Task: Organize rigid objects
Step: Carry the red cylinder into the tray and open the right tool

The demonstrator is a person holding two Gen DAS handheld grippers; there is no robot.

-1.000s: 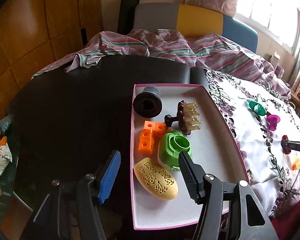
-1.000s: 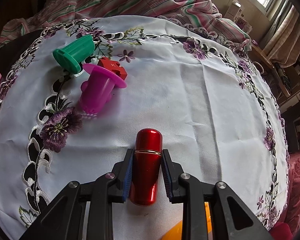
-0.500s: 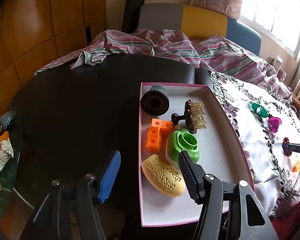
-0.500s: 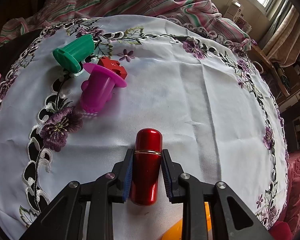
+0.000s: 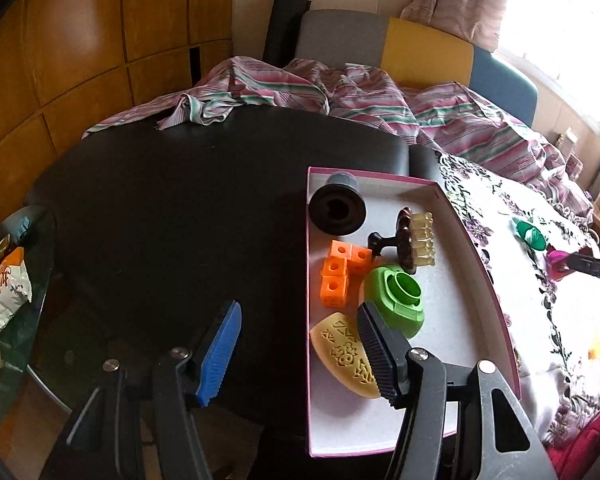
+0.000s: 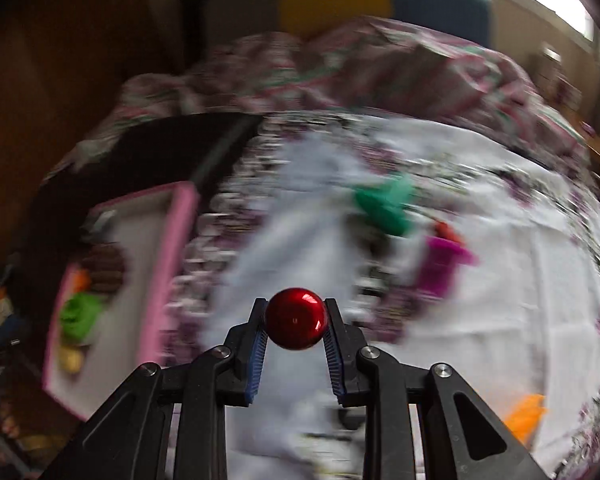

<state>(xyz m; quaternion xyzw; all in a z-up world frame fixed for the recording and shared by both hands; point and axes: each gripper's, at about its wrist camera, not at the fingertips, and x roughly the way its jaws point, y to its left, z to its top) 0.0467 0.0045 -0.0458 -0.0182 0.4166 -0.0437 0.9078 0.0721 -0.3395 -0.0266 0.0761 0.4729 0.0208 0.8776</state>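
Note:
My right gripper (image 6: 295, 332) is shut on a shiny red cylinder (image 6: 295, 319), lifted off the white embroidered cloth (image 6: 500, 300) and seen end-on in a blurred view. A green piece (image 6: 384, 204), a magenta piece (image 6: 440, 268) and an orange piece (image 6: 526, 416) lie on the cloth. The pink-rimmed white tray (image 5: 460, 332) holds a black spool (image 5: 337, 210), a brown comb piece (image 5: 408, 240), orange cubes (image 5: 338, 276), a green round piece (image 5: 396, 300) and a yellow oval (image 5: 346, 354). My left gripper (image 5: 296, 350) hovers open over the tray's near left edge, holding nothing.
The black tabletop (image 5: 172, 216) spreads left of the tray. A striped blanket (image 5: 340, 96) is heaped at the far side, in front of a multicoloured sofa back (image 5: 424, 52). Snack bags (image 5: 4, 284) lie low on the left. The tray (image 6: 164, 280) sits left of the right gripper.
My right gripper has lifted the red cylinder off the cloth and swung left, bringing the tray into its view. The left gripper has barely shifted.

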